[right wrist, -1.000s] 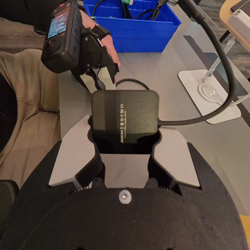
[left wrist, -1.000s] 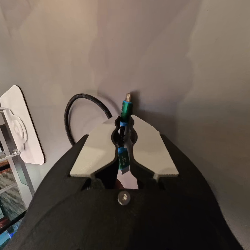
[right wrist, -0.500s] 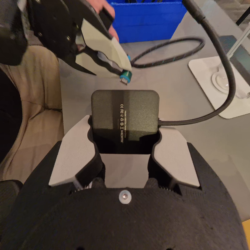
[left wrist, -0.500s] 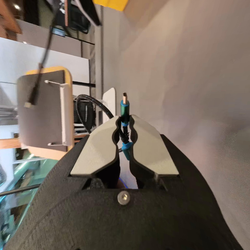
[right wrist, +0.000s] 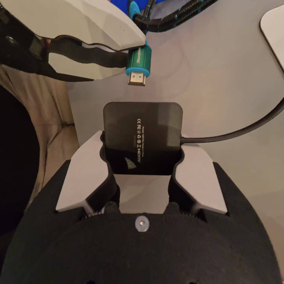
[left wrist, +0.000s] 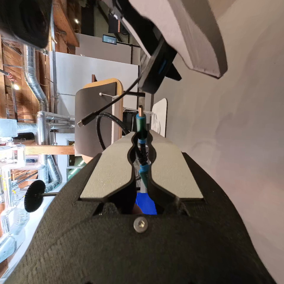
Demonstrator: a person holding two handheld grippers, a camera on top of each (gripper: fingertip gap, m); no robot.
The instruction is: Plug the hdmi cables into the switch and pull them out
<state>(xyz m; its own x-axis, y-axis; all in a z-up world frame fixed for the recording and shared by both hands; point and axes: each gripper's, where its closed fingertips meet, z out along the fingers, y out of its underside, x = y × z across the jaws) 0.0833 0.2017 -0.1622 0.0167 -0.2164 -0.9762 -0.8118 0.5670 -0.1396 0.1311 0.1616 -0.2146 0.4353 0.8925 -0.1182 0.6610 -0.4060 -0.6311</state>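
Grey tabletop (right wrist: 215, 92) lies under both tools: the right gripper (right wrist: 142, 151) clamps the black switch (right wrist: 142, 123) by its sides, while the left gripper (left wrist: 141, 138) pinches the green hdmi plug (right wrist: 139, 61), which hangs just beyond the switch's far edge, not touching. To seat it well, I would square the plug's metal tip with the port, hold the switch steady, and push straight in without twisting.

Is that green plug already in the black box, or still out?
Out. The green HDMI plug, clamped in the left gripper, hangs short of the black switch, with bare table between its metal tip and the switch's edge.
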